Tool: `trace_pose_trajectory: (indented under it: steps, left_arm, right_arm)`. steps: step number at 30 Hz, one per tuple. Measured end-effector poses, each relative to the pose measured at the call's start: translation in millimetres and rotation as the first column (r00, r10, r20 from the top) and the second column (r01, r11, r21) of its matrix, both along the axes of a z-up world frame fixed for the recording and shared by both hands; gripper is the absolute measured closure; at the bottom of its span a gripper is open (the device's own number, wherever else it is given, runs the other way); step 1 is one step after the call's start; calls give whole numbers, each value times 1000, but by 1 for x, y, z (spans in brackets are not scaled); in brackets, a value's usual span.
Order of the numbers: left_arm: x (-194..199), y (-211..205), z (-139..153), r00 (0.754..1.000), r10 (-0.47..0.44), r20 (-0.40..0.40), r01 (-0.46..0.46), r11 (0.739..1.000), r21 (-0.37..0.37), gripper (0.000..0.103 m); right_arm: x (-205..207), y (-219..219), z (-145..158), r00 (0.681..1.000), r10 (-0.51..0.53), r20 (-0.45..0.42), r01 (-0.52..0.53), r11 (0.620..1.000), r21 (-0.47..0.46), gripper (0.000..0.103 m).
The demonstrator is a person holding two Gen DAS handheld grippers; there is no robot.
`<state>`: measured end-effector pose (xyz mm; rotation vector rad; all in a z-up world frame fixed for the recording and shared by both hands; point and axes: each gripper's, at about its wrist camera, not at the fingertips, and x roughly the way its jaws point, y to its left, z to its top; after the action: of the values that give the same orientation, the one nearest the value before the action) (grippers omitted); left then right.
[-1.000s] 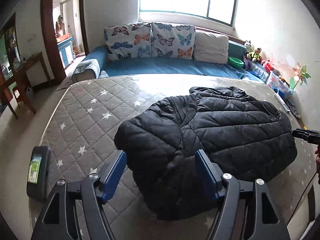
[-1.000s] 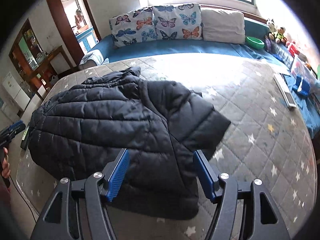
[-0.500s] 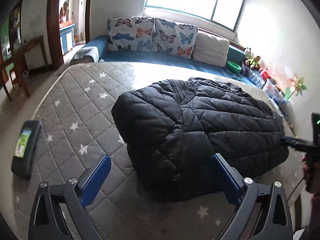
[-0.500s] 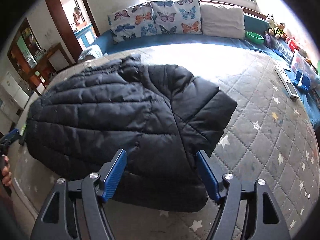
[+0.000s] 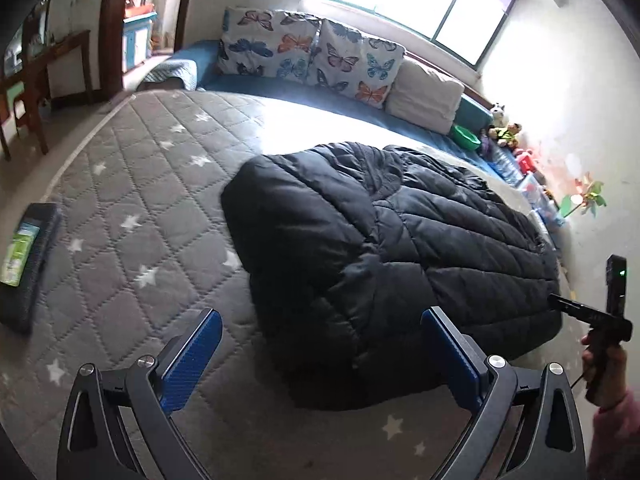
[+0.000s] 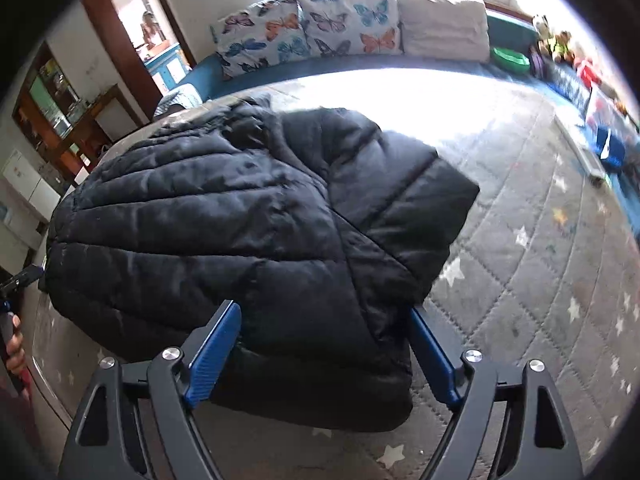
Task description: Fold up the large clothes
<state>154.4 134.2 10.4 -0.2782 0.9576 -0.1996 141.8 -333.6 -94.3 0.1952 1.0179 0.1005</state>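
A black quilted puffer jacket [image 5: 384,256] lies on the grey star-patterned mattress [image 5: 132,200], folded over itself with a sleeve on top. In the right wrist view the jacket [image 6: 248,232] fills the middle. My left gripper [image 5: 320,348] is open and empty, just short of the jacket's near edge. My right gripper [image 6: 324,336] is open, with the jacket's near edge lying between its blue fingers [image 6: 216,340]. The right gripper's tip also shows at the right edge of the left wrist view [image 5: 584,314].
A dark phone-like device [image 5: 24,256] lies at the mattress's left edge. Butterfly pillows [image 5: 312,56] and a beige pillow [image 5: 428,96] stand on the blue bed behind. Toys and boxes [image 5: 532,184] line the right wall. A wooden table [image 5: 32,76] stands far left.
Both grippers have come closer to the jacket. The left gripper has opened wider. The jacket's near edge now lies between the right gripper's fingers.
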Motion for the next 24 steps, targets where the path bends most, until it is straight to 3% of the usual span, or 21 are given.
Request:
trace_pose_trajectory:
  steps: [3, 8, 12, 17, 24]
  left_arm:
    - [11, -3, -11, 999, -26, -35, 24, 998, -56, 0]
    - [30, 0, -28, 998, -26, -59, 18, 990, -138, 0]
    - [42, 9, -44, 993, -35, -110, 5, 965, -261, 0]
    - [58, 21, -61, 988, -60, -145, 5, 935, -354, 0]
    - [75, 30, -76, 983, -95, -156, 21, 908, -418, 0]
  right_arm:
    - [-2, -11, 2, 1000, -13, 13, 13, 998, 57, 11]
    - [5, -34, -12, 999, -24, -49, 33, 980, 196, 9]
    - [10, -47, -28, 998, -22, -66, 42, 951, 305, 0]
    - [15, -57, -44, 997, -17, -81, 50, 909, 414, 0]
    - [24, -52, -44, 998, 21, -57, 6, 902, 432, 0]
